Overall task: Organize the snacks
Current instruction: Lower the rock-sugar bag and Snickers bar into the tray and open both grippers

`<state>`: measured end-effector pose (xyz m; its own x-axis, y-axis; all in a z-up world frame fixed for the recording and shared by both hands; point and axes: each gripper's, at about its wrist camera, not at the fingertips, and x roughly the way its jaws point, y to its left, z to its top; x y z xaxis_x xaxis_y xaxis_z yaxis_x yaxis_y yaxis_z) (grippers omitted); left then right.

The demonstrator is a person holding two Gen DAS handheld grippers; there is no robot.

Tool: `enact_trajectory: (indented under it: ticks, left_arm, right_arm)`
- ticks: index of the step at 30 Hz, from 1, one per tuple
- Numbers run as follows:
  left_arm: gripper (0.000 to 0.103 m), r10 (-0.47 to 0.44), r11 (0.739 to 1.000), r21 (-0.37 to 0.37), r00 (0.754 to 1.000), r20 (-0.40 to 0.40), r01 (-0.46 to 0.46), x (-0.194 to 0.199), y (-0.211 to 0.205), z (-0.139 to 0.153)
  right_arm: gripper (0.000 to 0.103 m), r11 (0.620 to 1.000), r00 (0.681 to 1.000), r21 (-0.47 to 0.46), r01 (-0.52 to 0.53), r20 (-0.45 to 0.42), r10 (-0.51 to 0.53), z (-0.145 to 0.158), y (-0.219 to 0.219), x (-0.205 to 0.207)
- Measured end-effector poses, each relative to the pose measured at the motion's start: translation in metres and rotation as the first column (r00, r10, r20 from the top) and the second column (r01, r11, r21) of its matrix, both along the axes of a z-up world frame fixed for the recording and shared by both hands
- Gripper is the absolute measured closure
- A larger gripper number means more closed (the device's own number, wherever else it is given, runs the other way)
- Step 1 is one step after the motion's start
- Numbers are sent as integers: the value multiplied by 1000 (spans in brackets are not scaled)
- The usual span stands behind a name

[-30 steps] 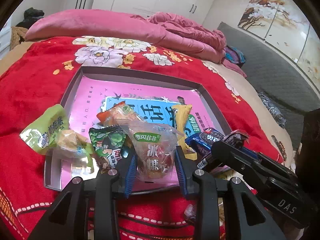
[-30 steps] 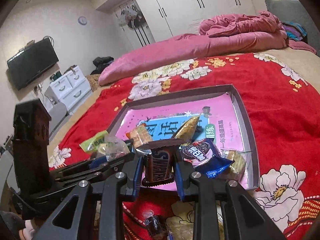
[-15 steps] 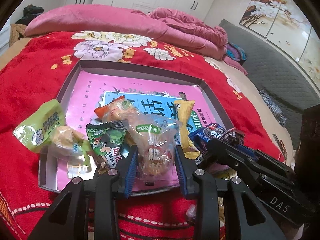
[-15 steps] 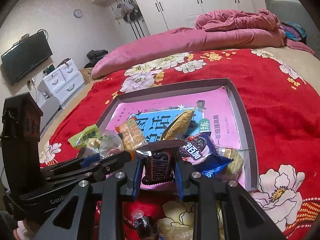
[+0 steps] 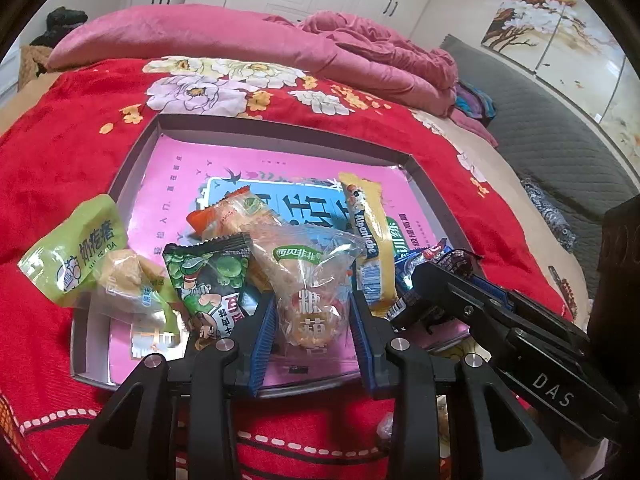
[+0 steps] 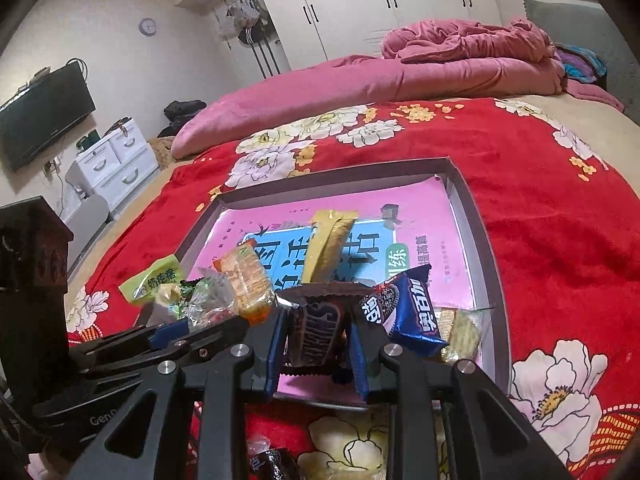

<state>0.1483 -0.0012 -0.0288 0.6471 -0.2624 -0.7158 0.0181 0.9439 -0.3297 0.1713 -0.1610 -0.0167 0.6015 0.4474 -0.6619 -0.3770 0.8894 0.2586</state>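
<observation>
A shallow grey tray (image 5: 132, 160) with a pink book lining it lies on the red flowered blanket; it also shows in the right wrist view (image 6: 476, 216). My left gripper (image 5: 314, 320) is shut on a clear candy packet (image 5: 312, 292) above the tray's near edge. My right gripper (image 6: 316, 332) is shut on a brown Snickers bar (image 6: 316, 328) just right of it. In the tray lie a green pea packet (image 5: 212, 280), an orange cracker packet (image 5: 232, 216), a yellow Alpenliebe stick (image 5: 366, 232) and a blue Oreo packet (image 6: 412, 312).
A light green packet (image 5: 76, 248) hangs over the tray's left rim beside a pale wrapped sweet (image 5: 124, 280). More wrapped sweets (image 6: 272, 460) lie on the blanket in front of the tray. Pink quilts (image 5: 240, 36) are piled at the far end of the bed.
Both grippers have moved forward over the tray's near edge with their snacks still held. The tray looks closer and larger in both views.
</observation>
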Motion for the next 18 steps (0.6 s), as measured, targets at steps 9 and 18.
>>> enact_trajectory:
  ticks: [9, 18]
  left_arm:
    - [65, 1, 1000, 1, 1000, -13, -1, 1, 1, -3]
    - [65, 3, 1000, -3, 1000, -17, -3, 1, 1, -2]
  right_arm:
    - [74, 1000, 1000, 13, -15, -4, 16, 1, 1, 0]
    - [67, 1000, 1000, 23, 15, 8, -15, 3, -6, 0]
